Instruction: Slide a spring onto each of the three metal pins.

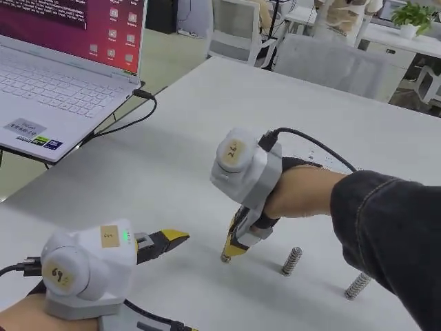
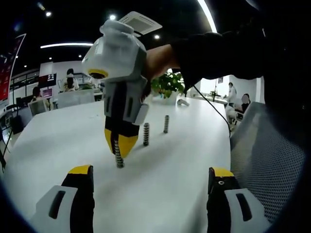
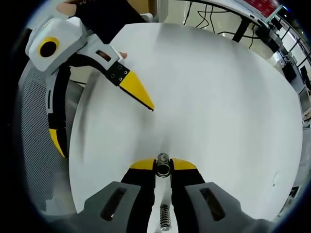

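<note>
L gripper (image 2: 150, 171): jaws wide apart, nothing held. R gripper (image 1: 227, 254): jaws clamped on spring (image 3: 163, 165), upright, lower end at table (image 1: 172, 158). Judged light, springy, buckles if squeezed hard; grip mid-coil, lightly. Beyond, 2nd spring (image 1: 291, 261), 3rd spring (image 1: 357, 285) stand upright. Pins inside coils: can't make out.
</note>
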